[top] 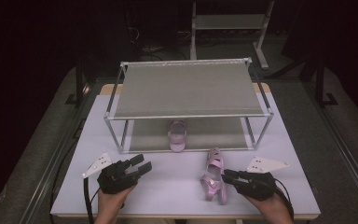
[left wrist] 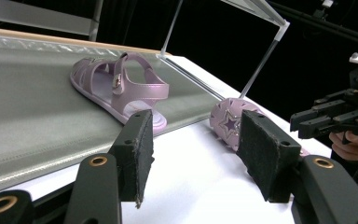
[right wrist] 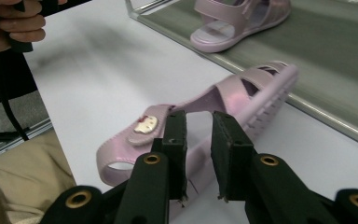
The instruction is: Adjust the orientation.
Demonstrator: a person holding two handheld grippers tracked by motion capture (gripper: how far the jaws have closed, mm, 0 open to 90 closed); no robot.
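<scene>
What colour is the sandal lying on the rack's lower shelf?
The small plastic sandal is pale pink-lilac, shown best in the left gripper view.

One pink sandal [top: 177, 135] sits flat at the front edge of the rack's lower shelf [top: 144, 135], heel outward. The other sandal [top: 214, 175] lies tipped on its side near the surface's [top: 177, 182] front edge.

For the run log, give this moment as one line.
left gripper: open, idle | right gripper: at sandal strap | second sandal: on rack
</scene>
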